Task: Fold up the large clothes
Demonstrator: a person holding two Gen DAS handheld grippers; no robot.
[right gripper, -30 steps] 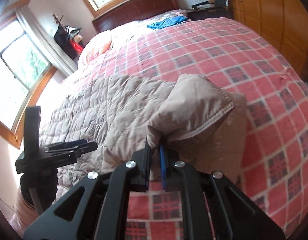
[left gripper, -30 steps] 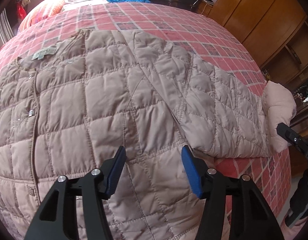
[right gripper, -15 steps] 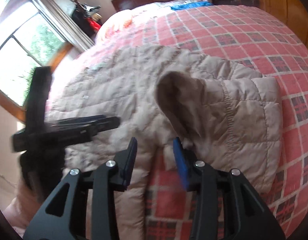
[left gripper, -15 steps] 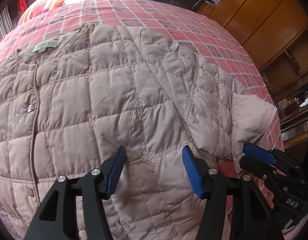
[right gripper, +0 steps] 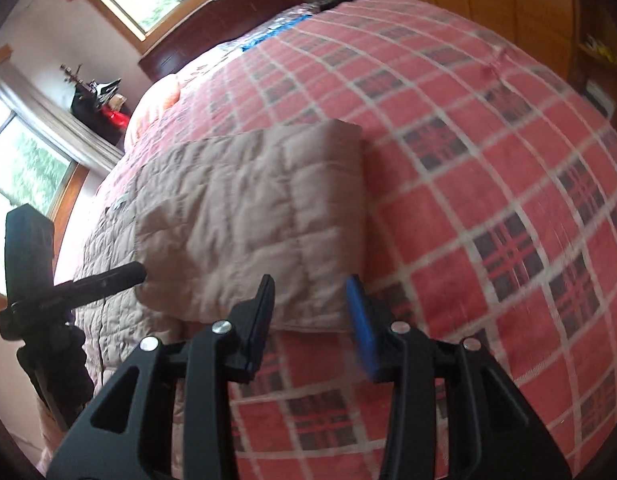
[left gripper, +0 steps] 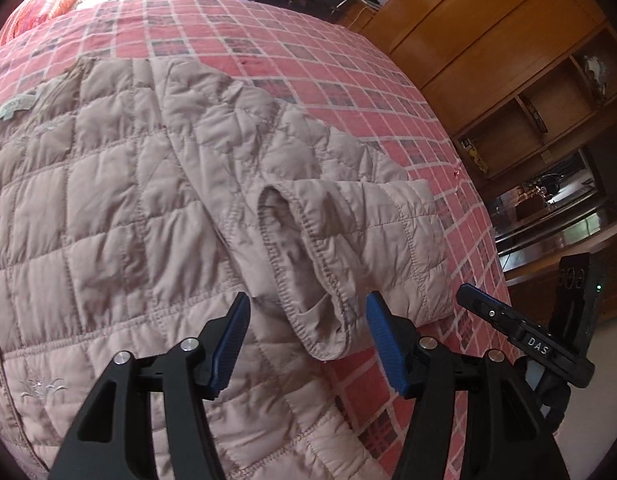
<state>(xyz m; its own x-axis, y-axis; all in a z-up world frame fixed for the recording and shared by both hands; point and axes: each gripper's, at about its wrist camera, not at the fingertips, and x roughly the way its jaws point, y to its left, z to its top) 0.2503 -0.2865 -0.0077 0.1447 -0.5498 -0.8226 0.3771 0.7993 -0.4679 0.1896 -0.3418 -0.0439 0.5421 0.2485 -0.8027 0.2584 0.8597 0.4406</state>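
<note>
Sleeve-folding step: the sleeve (left gripper: 360,232) lies doubled over the jacket (left gripper: 108,208); both left tongs (left gripper: 306,344) and right tongs (right gripper: 310,320) gape empty. Next, I judge, grip the cuff.

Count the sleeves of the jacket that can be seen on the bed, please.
1. One sleeve of the quilted jacket lies doubled back on itself at the jacket's right edge, its cuff open toward the left gripper. The other sleeve is out of view.
</note>
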